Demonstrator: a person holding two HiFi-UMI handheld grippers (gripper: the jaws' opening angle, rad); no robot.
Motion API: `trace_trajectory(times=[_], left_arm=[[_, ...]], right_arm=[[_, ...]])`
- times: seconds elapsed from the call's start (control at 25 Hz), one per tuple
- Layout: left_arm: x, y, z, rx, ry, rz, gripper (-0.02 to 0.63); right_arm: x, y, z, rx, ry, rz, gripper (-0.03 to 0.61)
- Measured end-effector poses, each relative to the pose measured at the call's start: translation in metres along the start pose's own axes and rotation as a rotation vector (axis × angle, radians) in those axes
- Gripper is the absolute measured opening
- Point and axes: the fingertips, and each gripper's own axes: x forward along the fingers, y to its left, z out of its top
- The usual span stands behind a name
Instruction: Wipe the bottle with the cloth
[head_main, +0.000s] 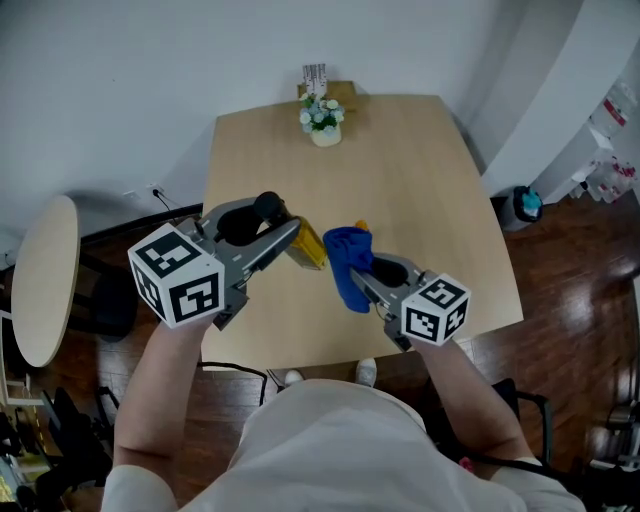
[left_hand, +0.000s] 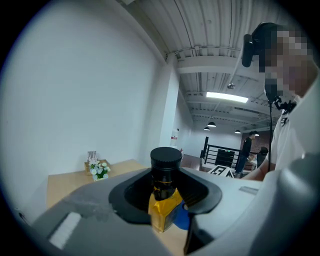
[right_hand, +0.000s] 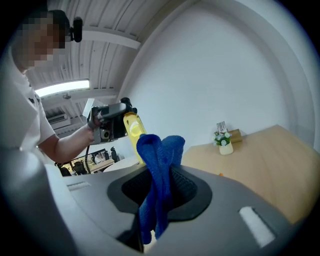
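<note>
A yellow bottle with a black cap hangs tilted above the table, my left gripper shut on its neck. In the left gripper view the bottle sits between the jaws, cap toward the camera. My right gripper is shut on a blue cloth, whose bunched top lies right beside the bottle's lower end. In the right gripper view the cloth rises from the jaws and the bottle shows just behind it.
The light wooden table carries a small white pot of flowers and a brown box at its far edge. A round side table stands to the left. A dark bin sits on the floor at right.
</note>
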Motion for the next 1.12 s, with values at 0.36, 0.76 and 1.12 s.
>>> trace_trajectory(times=[0.36,0.76,1.12], left_arm=[[0.028,0.007,-0.001,-0.005,0.035,0.057,0.156],[0.050,-0.003,-0.001,-0.021,0.042,0.055,0.156],[0.034,-0.003,0.015,-0.006,0.014,0.074,0.156]], right_arm=[[-0.035,0.027,0.038,-0.078,-0.075,0.069,0.092],[-0.010,0.064,0.041,-0.186,-0.061,0.160,0.094],[0.003,0.029,-0.020,-0.113,0.060,0.134,0.094]])
